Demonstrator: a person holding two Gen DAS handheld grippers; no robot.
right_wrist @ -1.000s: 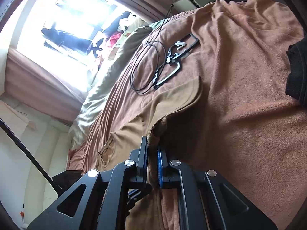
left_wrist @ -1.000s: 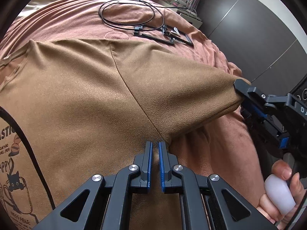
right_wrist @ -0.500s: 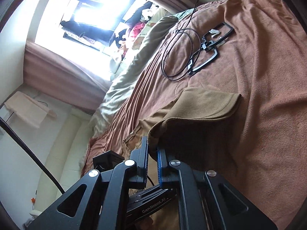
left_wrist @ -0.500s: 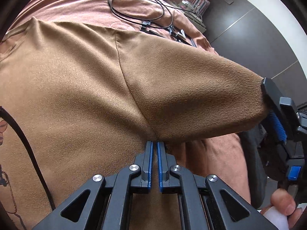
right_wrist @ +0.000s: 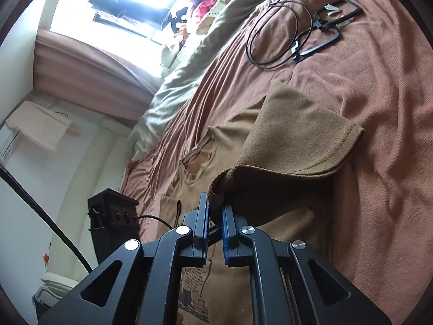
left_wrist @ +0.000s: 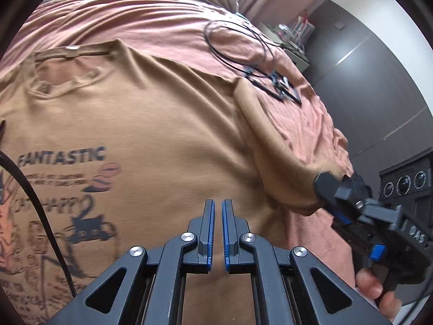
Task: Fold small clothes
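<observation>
Over the brown printed cotton T-shirt [left_wrist: 151, 124], the right gripper [right_wrist: 215, 211], pinching its short sleeve [right_wrist: 297, 135], has carried it inward while the left gripper [left_wrist: 218, 216], pressed together, has lifted clear, starting the side fold.

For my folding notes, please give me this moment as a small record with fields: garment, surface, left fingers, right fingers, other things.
garment: brown T-shirt, print side up, one sleeve lifted and folding inward
surface: pink-brown blanket on a bed
left gripper: fingers shut, over the shirt body; no cloth visibly pinched
right gripper: fingers closed on the sleeve edge
other things: black cable loop beyond the shirt
</observation>
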